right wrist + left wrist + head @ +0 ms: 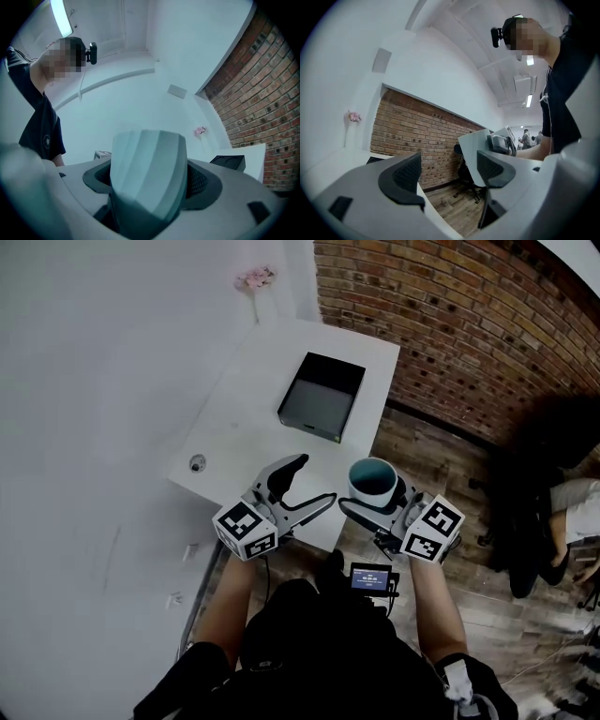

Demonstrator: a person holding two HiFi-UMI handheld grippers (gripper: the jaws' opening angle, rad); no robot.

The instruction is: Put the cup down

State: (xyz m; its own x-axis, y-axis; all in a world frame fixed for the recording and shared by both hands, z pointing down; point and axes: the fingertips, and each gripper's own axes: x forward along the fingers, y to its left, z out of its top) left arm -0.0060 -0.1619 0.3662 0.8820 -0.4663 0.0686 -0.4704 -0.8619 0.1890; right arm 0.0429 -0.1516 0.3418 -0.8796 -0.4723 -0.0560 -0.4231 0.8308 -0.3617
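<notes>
- Grippers first: my right gripper (377, 502) has its jaws set wide and pinching a pale, faceted cup with a teal inside (372, 479), with one dark pad against each flank of the cup.
- In the right gripper view the cup's ribbed wall fills the gap between the jaws, and both pads sit against it.
- In the head view the cup stands upright with its mouth facing up. It is carried by the gripper and shows over the near edge of the white rectangular table (234, 427), where the tabletop meets the wooden plank floor (441, 460).
- I cannot tell from these views whether the cup's base touches the tabletop.
- My left gripper (309, 482) is just beside the right one, over the same near edge. Its jaws are spread and only air is between them.
- The left gripper view confirms that: floor and red brick wall (469, 324) show through the gap.
- A black, open, shallow box (322, 397) lies further back on the table, well apart from the cup.
- A small round object (197, 463) sits near the table's left edge; it is too small for me to identify.
- A sprig of pink flowers (254, 278) stands at the far corner against the white wall.
</notes>
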